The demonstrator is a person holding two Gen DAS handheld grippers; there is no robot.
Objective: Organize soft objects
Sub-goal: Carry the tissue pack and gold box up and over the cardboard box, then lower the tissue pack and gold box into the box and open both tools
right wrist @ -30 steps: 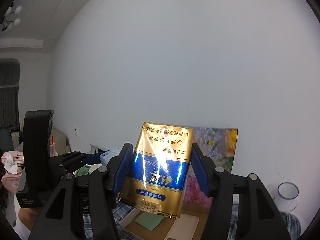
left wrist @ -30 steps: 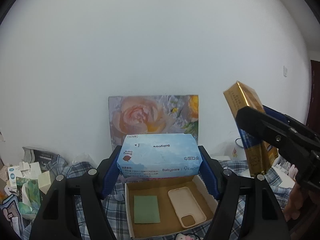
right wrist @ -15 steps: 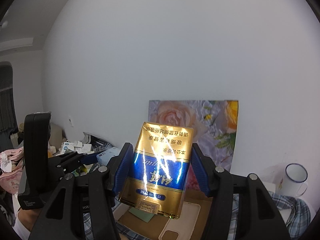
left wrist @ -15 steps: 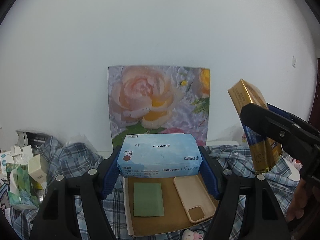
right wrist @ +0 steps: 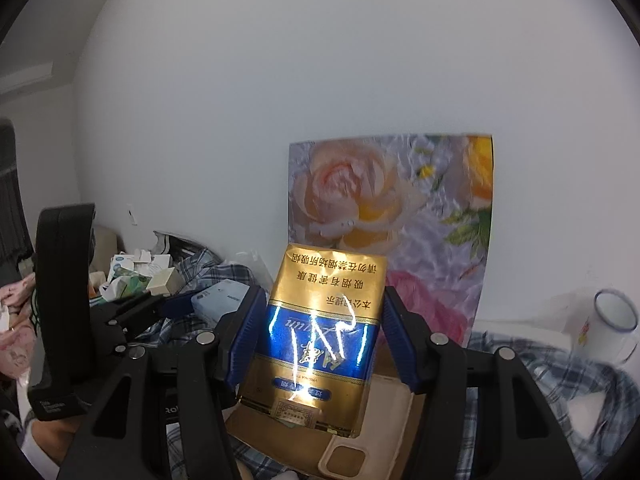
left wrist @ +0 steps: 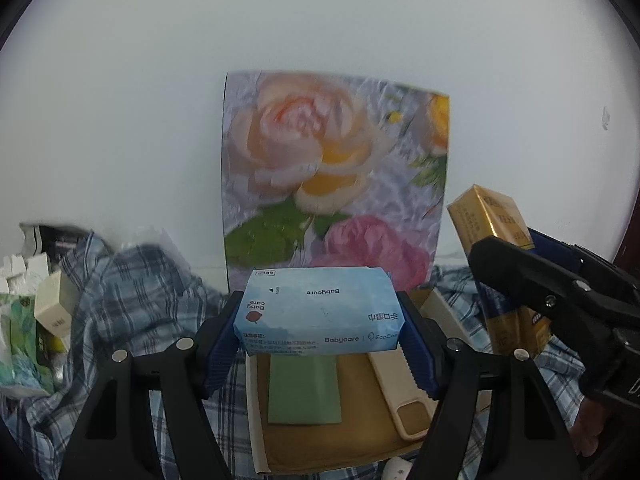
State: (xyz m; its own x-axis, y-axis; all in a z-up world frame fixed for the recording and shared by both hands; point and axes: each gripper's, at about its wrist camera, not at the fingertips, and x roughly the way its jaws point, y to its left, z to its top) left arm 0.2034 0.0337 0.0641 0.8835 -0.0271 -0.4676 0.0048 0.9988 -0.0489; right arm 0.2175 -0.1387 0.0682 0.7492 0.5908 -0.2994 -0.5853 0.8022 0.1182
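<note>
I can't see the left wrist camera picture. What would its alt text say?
The left gripper clamps a light blue Babycare wipes pack above an open cardboard box that holds a green card and a beige phone case. On the right, the right gripper holds a gold and blue carton. A rose poster leans on the white wall behind.

A plain white wall (left wrist: 320,32) fills most of my left view, with a glossy rose-print poster (left wrist: 334,184) propped against it at centre frame. In my right view a white ceiling cornice (right wrist: 28,78) runs along the upper left, and a dark grey curtain (right wrist: 12,200) hangs at the left edge.
</note>
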